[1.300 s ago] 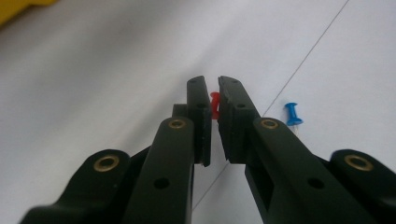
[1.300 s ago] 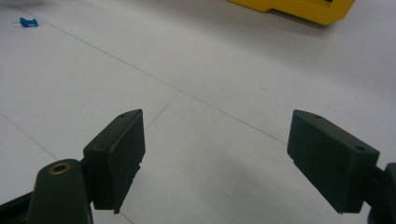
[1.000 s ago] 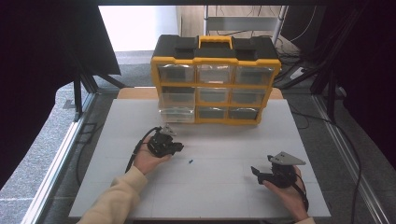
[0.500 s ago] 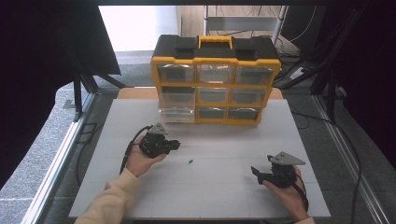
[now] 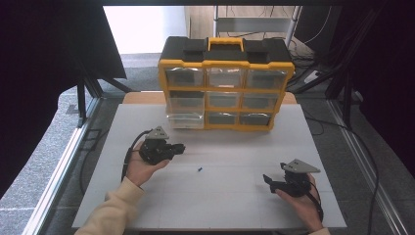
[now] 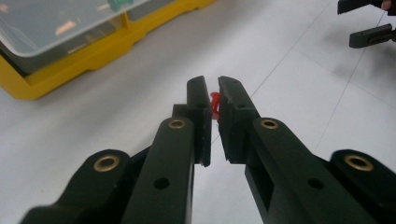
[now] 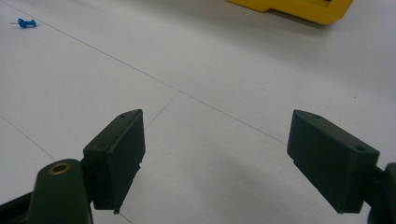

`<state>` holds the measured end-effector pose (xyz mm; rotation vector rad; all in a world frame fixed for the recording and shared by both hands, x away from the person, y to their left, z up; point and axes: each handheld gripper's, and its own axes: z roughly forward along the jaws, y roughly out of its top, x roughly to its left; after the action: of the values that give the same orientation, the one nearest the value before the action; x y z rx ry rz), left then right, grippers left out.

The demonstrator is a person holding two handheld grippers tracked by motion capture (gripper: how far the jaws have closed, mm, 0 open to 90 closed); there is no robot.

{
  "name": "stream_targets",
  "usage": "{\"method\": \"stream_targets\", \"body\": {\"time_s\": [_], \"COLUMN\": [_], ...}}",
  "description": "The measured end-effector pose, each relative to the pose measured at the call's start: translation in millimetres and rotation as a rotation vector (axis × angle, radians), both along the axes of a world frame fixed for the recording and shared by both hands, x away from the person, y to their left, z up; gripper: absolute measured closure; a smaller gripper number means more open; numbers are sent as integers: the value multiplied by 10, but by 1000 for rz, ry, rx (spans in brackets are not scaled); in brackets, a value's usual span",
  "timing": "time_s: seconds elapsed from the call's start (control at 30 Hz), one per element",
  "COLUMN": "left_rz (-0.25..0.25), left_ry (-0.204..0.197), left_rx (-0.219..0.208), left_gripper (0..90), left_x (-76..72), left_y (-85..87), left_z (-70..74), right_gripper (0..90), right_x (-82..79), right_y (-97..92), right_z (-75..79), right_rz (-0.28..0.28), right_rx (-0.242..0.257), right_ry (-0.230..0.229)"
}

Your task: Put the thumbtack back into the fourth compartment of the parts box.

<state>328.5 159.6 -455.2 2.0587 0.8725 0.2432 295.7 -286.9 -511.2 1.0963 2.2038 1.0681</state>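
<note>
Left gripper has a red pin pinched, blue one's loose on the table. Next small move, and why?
Probably set the red push pin down on the white table near the blue push pin. The left gripper pinches it above bare table, away from the pulled-out bottom-left drawer of the yellow organizer. The right gripper is open.

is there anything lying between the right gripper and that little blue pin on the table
Nothing visible does. The right gripper is open and low over the white table. The blue pin lies loose ahead of its jaws toward the left gripper, with bare tabletop between. The yellow organizer sits farther back.
</note>
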Motion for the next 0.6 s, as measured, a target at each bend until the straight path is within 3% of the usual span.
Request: {"method": "stream_targets", "body": {"time_s": [0.6], "left_rz": [5], "left_ry": [-82], "left_rx": [-60], "left_gripper": [828], "left_x": [-39], "left_y": [36], "left_z": [338], "right_gripper": [194], "right_x": [4], "right_y": [-8], "right_z": [6], "right_rz": [-11], "right_rx": [-1], "right_ry": [-1]}}
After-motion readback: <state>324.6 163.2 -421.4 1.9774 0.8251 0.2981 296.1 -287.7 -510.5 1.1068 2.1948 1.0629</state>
